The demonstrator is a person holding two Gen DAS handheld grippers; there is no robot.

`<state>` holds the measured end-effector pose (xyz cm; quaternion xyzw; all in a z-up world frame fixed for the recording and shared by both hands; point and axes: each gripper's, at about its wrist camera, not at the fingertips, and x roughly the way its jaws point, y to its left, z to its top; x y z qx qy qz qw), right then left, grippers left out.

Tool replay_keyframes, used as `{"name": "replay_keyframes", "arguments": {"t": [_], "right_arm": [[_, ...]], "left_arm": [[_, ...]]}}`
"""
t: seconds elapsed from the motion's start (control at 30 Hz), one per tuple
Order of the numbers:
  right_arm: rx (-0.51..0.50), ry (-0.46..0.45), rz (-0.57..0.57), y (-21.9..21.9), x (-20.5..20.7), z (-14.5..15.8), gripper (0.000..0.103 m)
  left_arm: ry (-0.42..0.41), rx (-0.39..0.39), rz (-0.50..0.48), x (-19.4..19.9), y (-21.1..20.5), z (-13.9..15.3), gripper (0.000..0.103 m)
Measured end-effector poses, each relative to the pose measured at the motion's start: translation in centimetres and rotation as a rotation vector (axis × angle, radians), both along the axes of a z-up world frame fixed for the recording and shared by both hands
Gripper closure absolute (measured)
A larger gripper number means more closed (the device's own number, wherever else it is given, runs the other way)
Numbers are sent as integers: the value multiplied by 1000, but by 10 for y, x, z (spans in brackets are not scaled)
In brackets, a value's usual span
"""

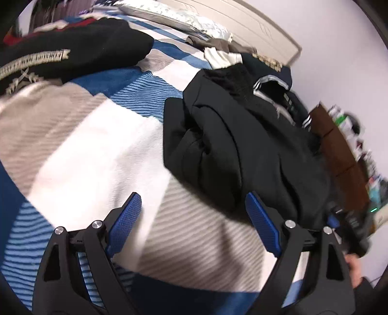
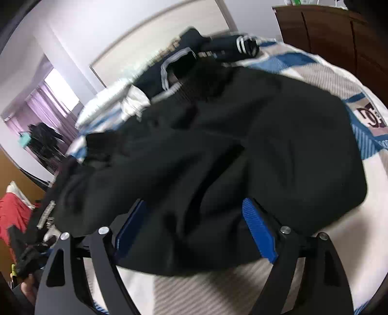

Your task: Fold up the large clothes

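Note:
A large black garment (image 1: 232,150) lies crumpled on the striped blue, white and grey bedspread (image 1: 101,150). My left gripper (image 1: 192,201) is open and empty, low over the bedspread, with the garment's near edge just ahead of its right finger. In the right wrist view the same black garment (image 2: 218,145) fills the middle. My right gripper (image 2: 194,210) is open, its blue pads (image 2: 259,232) on either side of the garment's near edge, which lies between the jaws.
A second black garment with pale trim (image 1: 60,55) lies far left on the bed. A navy piece with white stripes (image 2: 184,60) lies behind the black garment. A brown cabinet (image 2: 327,34) stands beside the bed. Pillows (image 1: 184,21) lie against the headboard.

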<state>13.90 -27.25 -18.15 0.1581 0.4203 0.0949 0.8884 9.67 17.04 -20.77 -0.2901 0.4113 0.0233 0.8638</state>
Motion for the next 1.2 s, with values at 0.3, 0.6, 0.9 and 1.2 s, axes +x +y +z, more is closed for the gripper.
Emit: {"name": "replay_keyframes", "arguments": {"t": [0.3, 0.6, 0.9, 1.2], "right_arm": [[209, -56, -103, -36, -54, 5, 21], [387, 22, -220, -83, -69, -28, 17], [505, 2, -323, -99, -23, -41, 10], [706, -12, -419, -106, 15, -32, 4]], "left_arm": [[-28, -254, 119, 16, 15, -24, 14], [-93, -374, 137, 46, 12, -35, 11], [-100, -387, 158, 65, 9, -40, 7], [-99, -460, 172, 82, 12, -31, 7]]}}
